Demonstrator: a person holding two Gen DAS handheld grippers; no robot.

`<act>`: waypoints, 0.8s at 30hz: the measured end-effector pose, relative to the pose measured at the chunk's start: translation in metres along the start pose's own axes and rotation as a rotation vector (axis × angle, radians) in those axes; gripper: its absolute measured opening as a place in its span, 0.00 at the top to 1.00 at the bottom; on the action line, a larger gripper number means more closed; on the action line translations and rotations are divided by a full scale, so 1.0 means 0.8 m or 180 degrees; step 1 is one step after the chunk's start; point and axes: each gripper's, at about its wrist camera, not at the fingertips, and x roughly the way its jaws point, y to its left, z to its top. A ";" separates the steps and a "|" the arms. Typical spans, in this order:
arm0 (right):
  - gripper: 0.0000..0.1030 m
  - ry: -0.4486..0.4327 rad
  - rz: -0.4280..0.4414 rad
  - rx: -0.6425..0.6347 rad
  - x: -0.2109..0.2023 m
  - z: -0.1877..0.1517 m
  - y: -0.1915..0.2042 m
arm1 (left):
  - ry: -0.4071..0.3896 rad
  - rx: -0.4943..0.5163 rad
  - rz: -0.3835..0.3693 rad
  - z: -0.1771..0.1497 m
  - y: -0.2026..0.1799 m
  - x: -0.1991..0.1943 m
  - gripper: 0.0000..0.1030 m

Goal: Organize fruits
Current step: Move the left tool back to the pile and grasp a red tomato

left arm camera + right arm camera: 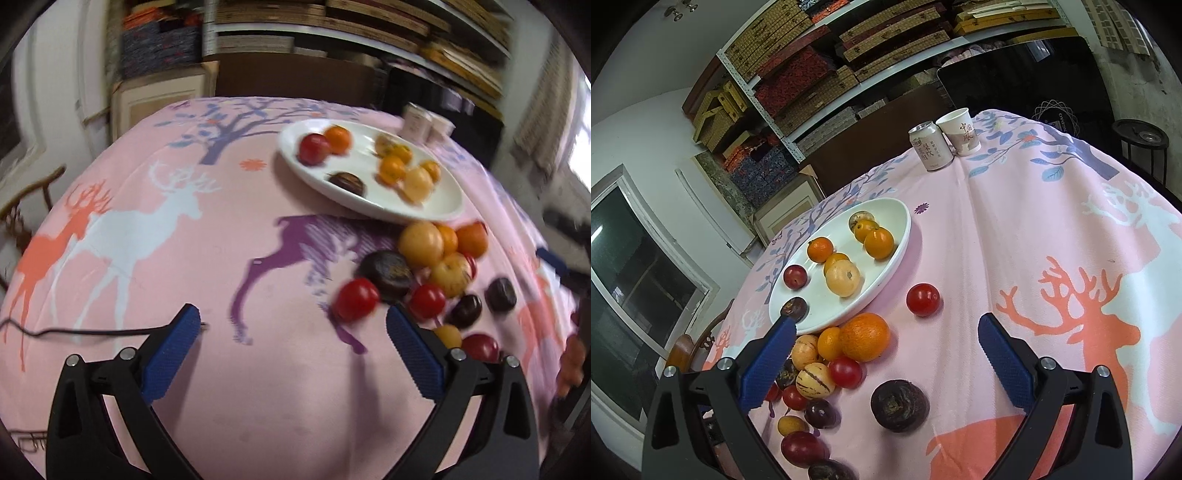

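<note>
Both grippers, left (293,319) & right (886,332), wide open, empty; fruit pile (424,273) blurred, part hidden.

A table under a pink deer-print cloth (1015,258) is carrying a white plate (897,236) at the far left, a can (929,147) and a paper cup (962,133) at the far edge, and loose fruit (864,341) lying near the plate.

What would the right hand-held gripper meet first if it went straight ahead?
Probably the bare tablecloth. The open right hand-held gripper has the red tomato nearest its line, slightly left; depth is unclear.
</note>
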 end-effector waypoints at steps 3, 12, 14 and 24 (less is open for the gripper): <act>0.03 0.0010 -0.0011 0.0005 0.001 0.000 0.000 | -0.0002 0.0273 0.0075 0.000 -0.020 0.006 0.04; 0.03 0.0036 -0.0077 0.0005 0.005 0.000 -0.002 | 0.0196 0.0511 -0.0160 0.009 -0.039 0.033 0.39; 0.03 0.0044 -0.0080 0.0006 0.006 0.000 -0.002 | 0.0196 0.0528 -0.0275 0.010 -0.039 0.035 0.39; 0.03 0.0053 -0.0082 -0.0035 0.009 0.001 -0.001 | 0.0297 0.0599 -0.0470 0.008 -0.048 0.042 0.69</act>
